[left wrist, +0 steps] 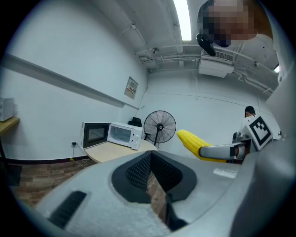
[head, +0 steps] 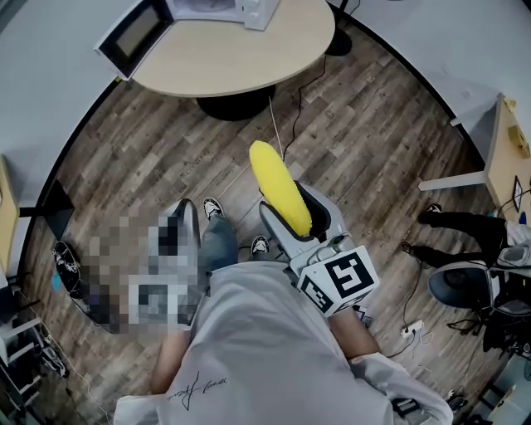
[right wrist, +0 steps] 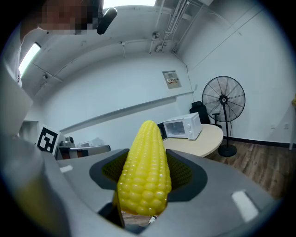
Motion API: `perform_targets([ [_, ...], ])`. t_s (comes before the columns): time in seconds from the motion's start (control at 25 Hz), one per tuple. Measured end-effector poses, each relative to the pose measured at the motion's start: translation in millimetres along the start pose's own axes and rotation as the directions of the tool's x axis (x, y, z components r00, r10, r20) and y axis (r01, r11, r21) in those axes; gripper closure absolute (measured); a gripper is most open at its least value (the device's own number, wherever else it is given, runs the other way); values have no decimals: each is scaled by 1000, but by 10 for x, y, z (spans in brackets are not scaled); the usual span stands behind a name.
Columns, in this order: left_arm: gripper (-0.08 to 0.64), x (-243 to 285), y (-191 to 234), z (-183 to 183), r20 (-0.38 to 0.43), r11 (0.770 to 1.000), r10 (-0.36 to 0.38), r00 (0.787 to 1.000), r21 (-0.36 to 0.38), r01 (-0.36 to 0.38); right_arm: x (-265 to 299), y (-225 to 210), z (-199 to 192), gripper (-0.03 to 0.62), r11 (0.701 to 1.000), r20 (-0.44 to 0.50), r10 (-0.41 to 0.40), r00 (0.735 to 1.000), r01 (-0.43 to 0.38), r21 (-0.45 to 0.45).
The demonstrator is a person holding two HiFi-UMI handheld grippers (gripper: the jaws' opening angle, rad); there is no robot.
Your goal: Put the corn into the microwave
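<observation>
A yellow corn cob [head: 282, 189] [right wrist: 145, 171] sticks out forward from my right gripper [head: 299, 212] [right wrist: 148, 173], whose jaws are shut on its lower end. The left gripper view also catches the corn [left wrist: 192, 141], off to the right. My left gripper [head: 187, 217] [left wrist: 150, 159] is beside it, its black pads meeting at the tips with nothing between them. The white microwave [head: 224, 8] [left wrist: 121, 135] [right wrist: 182, 127] stands ahead on a round beige table [head: 249, 58] [left wrist: 106, 152]. Its door [head: 133, 33] [left wrist: 95, 134] is swung open to the left.
A black pedestal fan [left wrist: 159, 126] [right wrist: 223, 102] stands right of the table. A thin cable [head: 278, 124] runs over the wooden floor from the table's foot. Another person's legs [head: 465, 228], an office chair [head: 465, 286] and a desk [head: 506, 158] are at the right.
</observation>
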State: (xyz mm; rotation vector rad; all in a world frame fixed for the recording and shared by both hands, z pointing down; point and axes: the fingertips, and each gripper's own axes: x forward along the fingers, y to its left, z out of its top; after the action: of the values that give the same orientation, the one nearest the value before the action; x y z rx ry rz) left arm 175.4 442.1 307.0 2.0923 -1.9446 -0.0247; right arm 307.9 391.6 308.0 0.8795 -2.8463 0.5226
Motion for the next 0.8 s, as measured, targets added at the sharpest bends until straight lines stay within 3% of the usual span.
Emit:
perform_targets([
  [0.8,568,699,1223,506,-3,1000,-14,1000,-13,14,1493,118,304,331,1000,-65,4,998,-6,-28],
])
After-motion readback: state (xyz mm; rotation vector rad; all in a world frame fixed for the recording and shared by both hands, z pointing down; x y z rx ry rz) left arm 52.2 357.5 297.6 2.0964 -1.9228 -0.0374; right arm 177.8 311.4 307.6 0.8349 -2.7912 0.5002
